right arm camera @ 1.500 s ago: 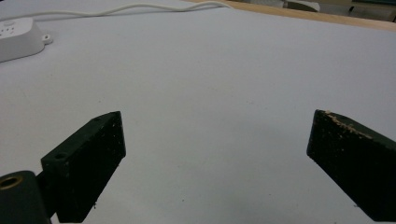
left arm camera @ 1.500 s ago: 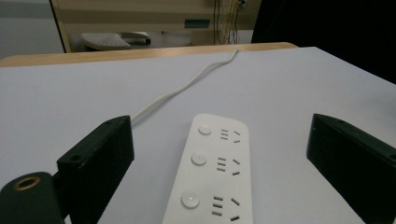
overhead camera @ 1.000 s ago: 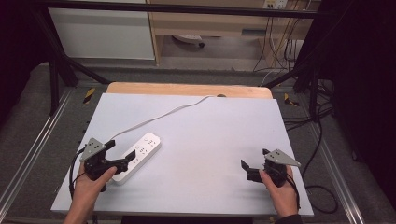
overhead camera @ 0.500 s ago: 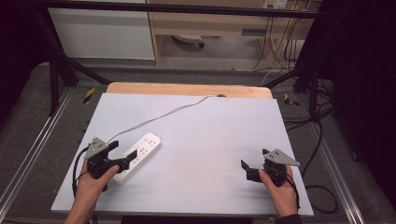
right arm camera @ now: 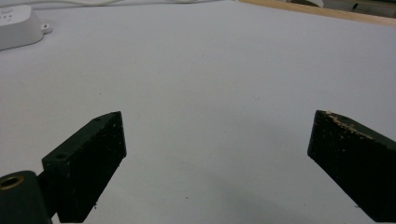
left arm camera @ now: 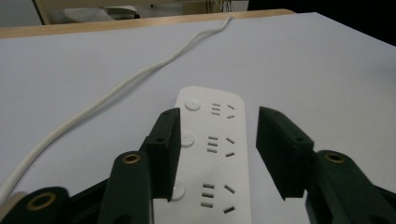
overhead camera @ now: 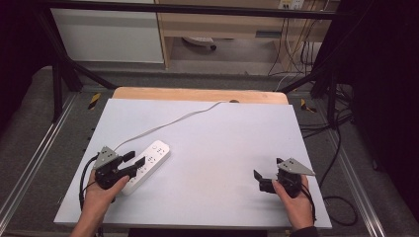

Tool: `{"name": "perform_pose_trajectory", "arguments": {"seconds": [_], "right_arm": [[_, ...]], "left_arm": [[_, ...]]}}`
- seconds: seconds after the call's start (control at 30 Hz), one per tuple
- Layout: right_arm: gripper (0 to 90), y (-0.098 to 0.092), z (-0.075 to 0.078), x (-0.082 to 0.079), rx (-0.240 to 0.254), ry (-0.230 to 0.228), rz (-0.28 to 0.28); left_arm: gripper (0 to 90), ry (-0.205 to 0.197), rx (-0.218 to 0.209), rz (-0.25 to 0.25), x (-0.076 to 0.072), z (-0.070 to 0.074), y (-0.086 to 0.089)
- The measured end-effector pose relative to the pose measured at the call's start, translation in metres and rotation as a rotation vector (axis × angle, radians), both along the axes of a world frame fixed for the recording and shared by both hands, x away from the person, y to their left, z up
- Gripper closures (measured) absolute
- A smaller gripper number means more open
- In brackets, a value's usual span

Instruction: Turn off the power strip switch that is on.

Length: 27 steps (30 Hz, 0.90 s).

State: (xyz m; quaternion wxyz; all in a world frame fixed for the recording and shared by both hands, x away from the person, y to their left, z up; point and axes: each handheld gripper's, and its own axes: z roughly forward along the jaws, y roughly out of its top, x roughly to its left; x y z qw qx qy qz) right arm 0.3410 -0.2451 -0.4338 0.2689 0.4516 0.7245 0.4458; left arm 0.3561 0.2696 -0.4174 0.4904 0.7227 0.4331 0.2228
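A white power strip (overhead camera: 150, 160) lies at the left of the white table (overhead camera: 222, 133), and its white cable (overhead camera: 170, 122) runs to the far edge. My left gripper (overhead camera: 134, 159) is at the strip's near end. In the left gripper view its jaws (left arm camera: 218, 117) have just been closing and straddle the power strip (left arm camera: 215, 140); a thin gap shows at the right jaw, so the pads do not press. My right gripper (overhead camera: 267, 169) rests at the right of the table, open, with bare tabletop between its jaws (right arm camera: 219, 123).
A wooden board (overhead camera: 197, 94) borders the table's far edge. Metal frame rails (overhead camera: 44, 148) run along both sides, and cables (overhead camera: 341, 148) hang off the right. One end of the power strip (right arm camera: 16, 28) shows at the top left of the right gripper view.
The left gripper's jaws have narrowed around the near end of the power strip. Both hands and the strip stay where they were.
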Motion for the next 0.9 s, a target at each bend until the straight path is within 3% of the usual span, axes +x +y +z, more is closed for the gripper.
{"name": "perform_pose_trajectory", "arguments": {"seconds": [0.23, 0.47, 0.9], "right_arm": [[4.5, 0.0, 0.0, 0.0, 0.003, 0.007, -0.005], [4.5, 0.0, -0.001, 0.001, -0.001, 0.011, -0.005], [3.4, 0.002, -0.002, 0.001, 0.003, 0.029, 0.01]], "left_arm": [[67.2, 0.021, 0.011, 0.008, 0.001, -0.002, 0.002], [80.3, 0.045, -0.007, 0.003, 0.002, -0.004, 0.008], [90.0, 0.096, -0.023, -0.024, 0.002, -0.007, 0.011]]}}
